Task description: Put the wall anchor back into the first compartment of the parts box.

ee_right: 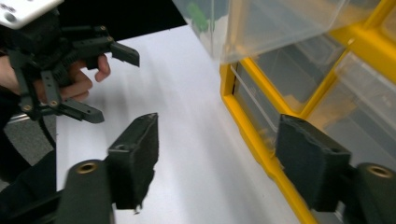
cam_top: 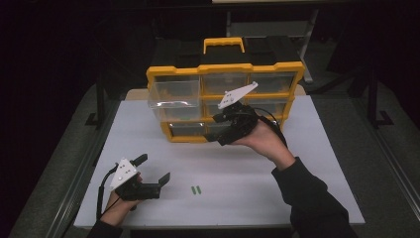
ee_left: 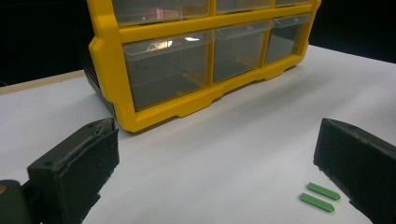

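Note:
A yellow organiser (cam_top: 225, 69) with clear drawers stands at the back of the white table (cam_top: 297, 163). Its top-left drawer (cam_top: 174, 94) is pulled out, and something green lies in that drawer (ee_right: 280, 23). Two small green strips (cam_top: 196, 189) lie side by side near the front. My left gripper (cam_top: 154, 167) rests low at the front left, open and empty, with the strips (ee_left: 320, 196) just inside its right jaw. My right gripper (cam_top: 214, 129) hovers close to the organiser's bottom row, open, with nothing between its pads (ee_right: 217, 154).
The organiser's yellow frame (ee_right: 261, 140) runs right beside my right gripper's far jaw. The pulled-out drawer overhangs above it. A person's hand holds the left gripper (ee_right: 109, 84) across the table. Dark floor surrounds the table edges.

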### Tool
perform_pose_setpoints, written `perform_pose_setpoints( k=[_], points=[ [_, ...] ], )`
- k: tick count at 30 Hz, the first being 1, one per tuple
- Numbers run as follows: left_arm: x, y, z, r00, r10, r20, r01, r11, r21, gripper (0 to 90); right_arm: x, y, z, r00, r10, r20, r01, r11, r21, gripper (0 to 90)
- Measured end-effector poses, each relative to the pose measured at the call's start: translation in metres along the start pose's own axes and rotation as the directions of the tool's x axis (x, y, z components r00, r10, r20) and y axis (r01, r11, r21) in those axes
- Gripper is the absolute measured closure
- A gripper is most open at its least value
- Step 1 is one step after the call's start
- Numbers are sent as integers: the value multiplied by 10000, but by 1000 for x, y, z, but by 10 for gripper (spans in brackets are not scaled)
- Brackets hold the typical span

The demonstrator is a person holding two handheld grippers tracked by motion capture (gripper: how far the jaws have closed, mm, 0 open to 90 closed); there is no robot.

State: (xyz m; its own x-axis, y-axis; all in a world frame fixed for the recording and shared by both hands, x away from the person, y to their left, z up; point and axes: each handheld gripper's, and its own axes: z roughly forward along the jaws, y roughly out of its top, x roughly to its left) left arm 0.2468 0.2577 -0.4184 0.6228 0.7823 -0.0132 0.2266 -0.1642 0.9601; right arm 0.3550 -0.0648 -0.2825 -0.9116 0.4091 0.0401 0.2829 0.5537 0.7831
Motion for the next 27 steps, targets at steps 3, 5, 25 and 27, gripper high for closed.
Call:
perform_pose_setpoints(
  k=[3,5,25,27],
  points=[
    [0,0,0,10000,-3,4,3,10000,44,0,1,-6,5,10000,29,10,-29,10000,-19,257],
    [0,1,-1,10000,19,3,-19,10000,32,0,1,-11,8,9999,-108,8,108,9999,-11,243],
    [1,0,0,9999,-94,54,94,9999,-130,0,17,-41,41,9992,366,-176,-362,9991,209,187],
    [2,0,0,10000,-79,51,80,9999,-93,0,17,-43,43,9992,333,-215,-329,9992,210,187]
  ],
)
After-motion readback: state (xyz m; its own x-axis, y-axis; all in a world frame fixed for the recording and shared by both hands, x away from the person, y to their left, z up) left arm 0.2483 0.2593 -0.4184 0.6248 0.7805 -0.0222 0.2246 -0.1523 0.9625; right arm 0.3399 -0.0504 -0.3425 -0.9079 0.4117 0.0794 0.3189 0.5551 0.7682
